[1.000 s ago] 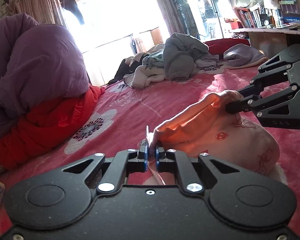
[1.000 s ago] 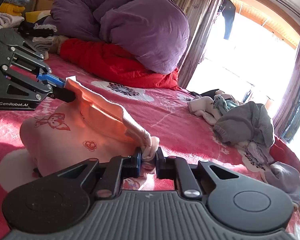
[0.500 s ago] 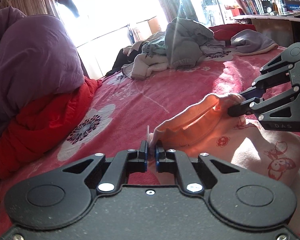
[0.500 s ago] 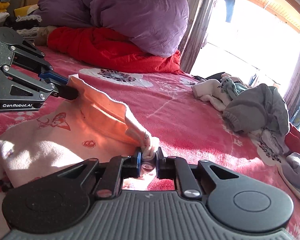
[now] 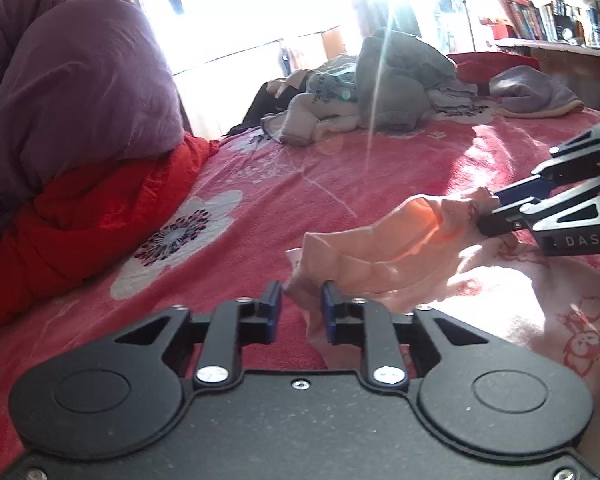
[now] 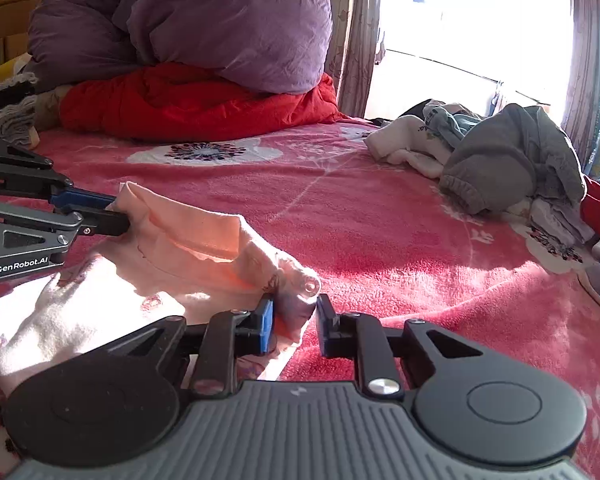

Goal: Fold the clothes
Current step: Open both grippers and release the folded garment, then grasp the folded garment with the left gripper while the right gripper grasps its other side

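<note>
Both tongs just opening, left tongs and right tongs apart, to let go. Pink top loose between each pair, folded edge dropped onto bed.

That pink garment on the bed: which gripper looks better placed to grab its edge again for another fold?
Probably the left gripper: the pink garment lies between its just-opened jaws, against one pad. The right gripper has opened too.
</note>
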Tool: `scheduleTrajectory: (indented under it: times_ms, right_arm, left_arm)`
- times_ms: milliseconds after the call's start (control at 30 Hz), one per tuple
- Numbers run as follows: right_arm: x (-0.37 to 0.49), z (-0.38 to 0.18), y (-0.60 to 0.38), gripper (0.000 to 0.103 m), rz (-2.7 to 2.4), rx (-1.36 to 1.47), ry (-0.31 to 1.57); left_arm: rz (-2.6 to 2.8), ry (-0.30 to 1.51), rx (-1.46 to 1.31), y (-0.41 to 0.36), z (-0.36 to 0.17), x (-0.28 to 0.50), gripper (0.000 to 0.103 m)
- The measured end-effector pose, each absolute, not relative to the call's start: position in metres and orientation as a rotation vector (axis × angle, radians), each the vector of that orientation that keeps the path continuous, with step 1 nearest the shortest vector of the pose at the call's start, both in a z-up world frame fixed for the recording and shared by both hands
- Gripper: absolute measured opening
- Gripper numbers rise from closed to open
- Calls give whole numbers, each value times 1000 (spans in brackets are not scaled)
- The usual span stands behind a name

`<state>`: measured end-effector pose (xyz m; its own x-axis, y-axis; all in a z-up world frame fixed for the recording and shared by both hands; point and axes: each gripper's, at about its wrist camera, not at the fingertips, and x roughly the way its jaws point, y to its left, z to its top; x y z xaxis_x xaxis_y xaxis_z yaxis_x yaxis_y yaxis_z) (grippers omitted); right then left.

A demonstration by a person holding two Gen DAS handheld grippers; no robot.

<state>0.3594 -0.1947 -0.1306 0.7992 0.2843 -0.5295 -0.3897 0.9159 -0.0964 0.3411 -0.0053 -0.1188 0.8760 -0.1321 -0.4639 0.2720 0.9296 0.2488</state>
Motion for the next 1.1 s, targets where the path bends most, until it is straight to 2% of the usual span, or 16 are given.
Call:
scheduleTrajectory:
  times_ms: [100,133,400,533,600,700,833,1100]
  right_arm:
    - [361,-129,-201,29,322,-184,535]
    - [360,-128,-204,35,304,-179,532]
    - [352,-117,-207,35,369,-141,440]
    - [366,-127,-201,33,429,-138,455]
    - [381,-133,-203,33,444,-83,524]
    - [399,-141,-218,40,481,61,602]
    - [399,-143,-239,42,510,203,601]
    - [322,-102,-231,42,537,32,432]
  left_arm:
    - [-194,466,258,9,-113,341,32]
    - [-190,464,249,12,-111,340,32]
    - [-347,406,182,0,-105,338,31]
    - [-383,495,189,-8,-121,363,31]
    - [-384,561,186,-9,-131,372,31]
    - [-385,575,149,-6,-133,375,31]
    - [-378,554,134,-2,-124,366,31]
    - [-435,508,161,-1,-102,297,31]
